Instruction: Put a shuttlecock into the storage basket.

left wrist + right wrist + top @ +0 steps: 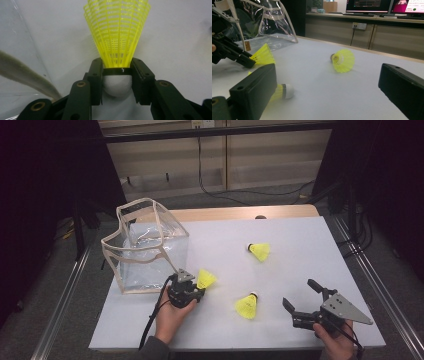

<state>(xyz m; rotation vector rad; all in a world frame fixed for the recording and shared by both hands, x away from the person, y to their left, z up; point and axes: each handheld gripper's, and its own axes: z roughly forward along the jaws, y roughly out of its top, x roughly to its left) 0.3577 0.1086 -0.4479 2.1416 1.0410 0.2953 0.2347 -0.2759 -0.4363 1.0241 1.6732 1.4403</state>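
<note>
We are holding one yellow shuttlecock (117, 37) in our left claw (192, 290), the jaws clamped on its white cork head with the skirt fanning out ahead of them. Just to the left of that claw the clear bag (145, 247) is standing open on the tabletop (300, 235), and as far as we can see through its walls it is holding no shuttlecock yet, though glare is making that hard to tell. So we are judging the work as barely begun: the first pick is made, its drop into the bag is still to come.

Our right claw (300, 300) is hovering with its jaws spread wide apart, gripping nothing. A near shuttlecock (247, 306) is lying on its side just to the left of that claw, and a far shuttlecock (260, 251) is resting further ahead of it. Both are waiting to be picked up, so most of the job is left.
</note>
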